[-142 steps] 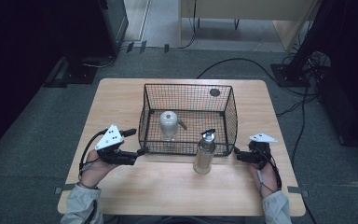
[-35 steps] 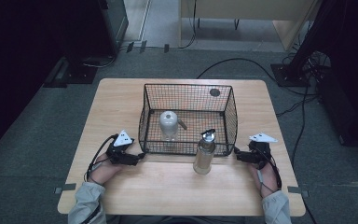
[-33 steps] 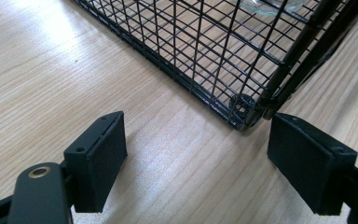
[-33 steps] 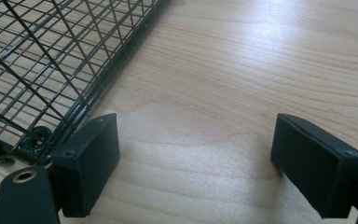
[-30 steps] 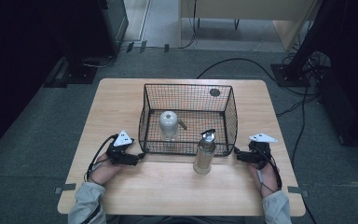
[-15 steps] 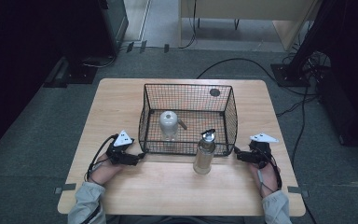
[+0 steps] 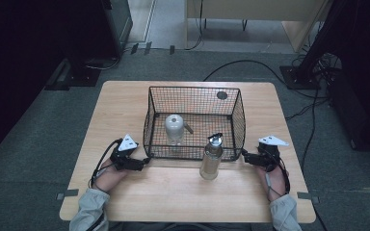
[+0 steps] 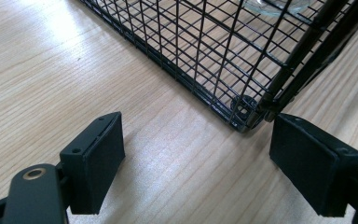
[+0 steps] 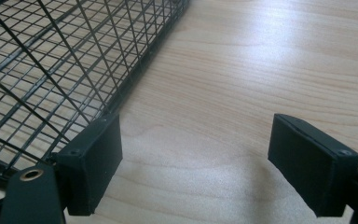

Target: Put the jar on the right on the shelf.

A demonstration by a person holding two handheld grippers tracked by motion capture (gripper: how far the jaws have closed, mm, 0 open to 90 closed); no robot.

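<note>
A black wire basket [image 7: 192, 88] stands mid-table with a white-capped jar [image 7: 174, 127] inside it. A metal bottle [image 7: 211, 156] stands upright just outside the basket's front wall. My left gripper [image 7: 144, 162] lies on the table at the basket's front left corner [image 8: 244, 109]. Its jaws stand open and have just been opening; the corner is ahead between them, untouched [image 8: 196, 163]. My right gripper [image 7: 244, 155] sits at the front right corner, open, its jaws just closing a little over bare wood [image 9: 196, 163]. One of its pads [image 9: 91, 158] is beside the basket's wire [image 9: 74, 60].
The wooden table [image 7: 125, 106] has bare strips left, right and in front of the basket. A small dark disc [image 7: 222, 95] shows at the basket's back right. Cables [image 7: 250, 65] trail across the grey floor behind the table.
Since the oldest frame my left gripper has shifted right, up to the basket's front left corner. Over the last second nothing visibly moves in the high view.
</note>
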